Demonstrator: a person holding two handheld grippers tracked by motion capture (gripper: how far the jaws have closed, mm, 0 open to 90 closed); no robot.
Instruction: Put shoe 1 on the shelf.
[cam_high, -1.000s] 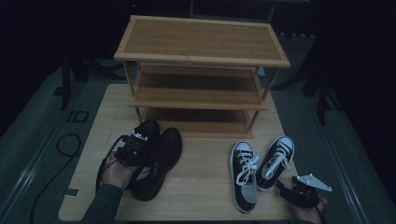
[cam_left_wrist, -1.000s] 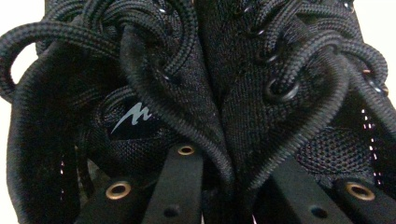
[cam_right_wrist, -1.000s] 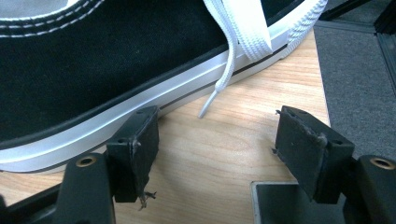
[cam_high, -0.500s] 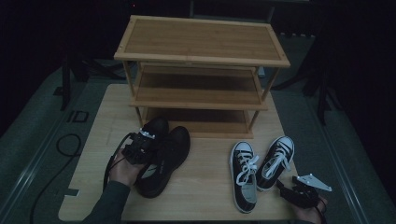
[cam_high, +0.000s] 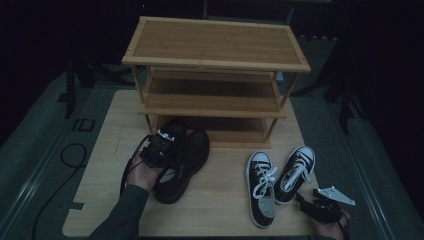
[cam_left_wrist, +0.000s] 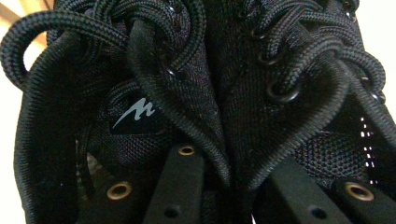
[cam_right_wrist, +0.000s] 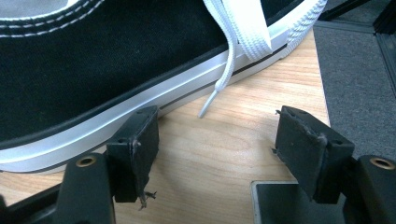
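Observation:
A pair of black lace-up shoes (cam_high: 192, 152) lies on the wooden board just in front of the rack's bottom shelf. My left gripper (cam_high: 165, 141) is shut on them, one jaw inside each shoe, pinching the two inner walls together. In the left gripper view the black shoes (cam_left_wrist: 233, 79) sit close over the left gripper (cam_left_wrist: 233, 161), laces above the jaws. A pair of black-and-white sneakers (cam_high: 277, 180) rests at the board's front right. My right gripper (cam_high: 306, 202) stays open beside the near sneaker (cam_right_wrist: 93, 70), and the right gripper (cam_right_wrist: 215, 135) has bare wood between its pads.
A three-tier bamboo shoe rack (cam_high: 215, 42) stands at the back of the wooden board (cam_high: 220, 210); its shelves hold nothing. Dark carpet (cam_right_wrist: 355, 65) surrounds the board, and a black cable (cam_high: 70, 155) lies on the floor at left.
My left hand has carried the black shoes to the right and farther away, closer to the rack's bottom shelf. The right gripper and the sneakers have stayed put.

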